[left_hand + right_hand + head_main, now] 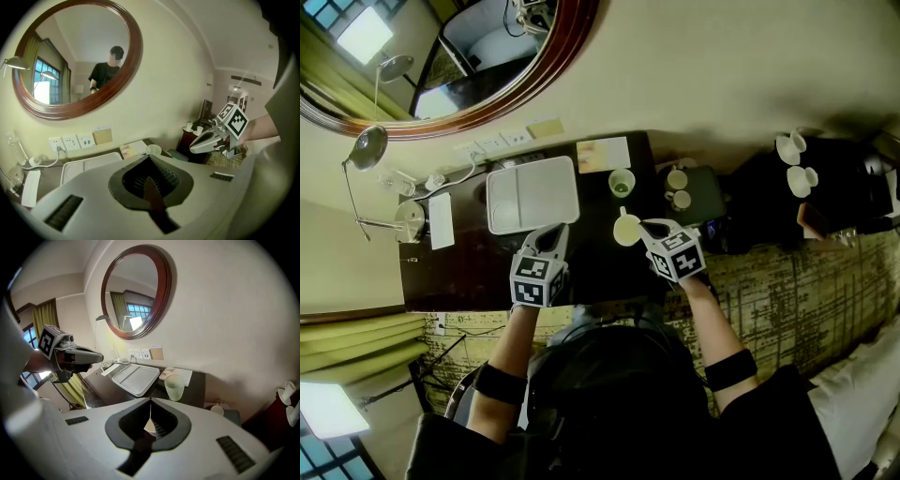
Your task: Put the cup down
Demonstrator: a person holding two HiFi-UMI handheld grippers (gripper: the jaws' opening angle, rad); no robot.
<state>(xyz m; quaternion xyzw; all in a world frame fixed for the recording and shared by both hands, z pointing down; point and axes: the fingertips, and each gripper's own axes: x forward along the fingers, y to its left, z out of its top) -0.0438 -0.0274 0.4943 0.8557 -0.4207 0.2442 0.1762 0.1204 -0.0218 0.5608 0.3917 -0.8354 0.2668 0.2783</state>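
Right gripper [645, 228] grips a pale cup [626, 230] by its rim over the dark desk [469, 262], left gripper [553, 234] clenched and empty. The set-down looks pending: lower the cup clear of the glass tumbler [622, 182], then release.

Head view looks down, 2 gripper views wallward — all share the tray [532, 192] [89, 163] [136, 378].

Tray [532, 194] and glass [622, 182] flank a bare desk [592, 214] strip.
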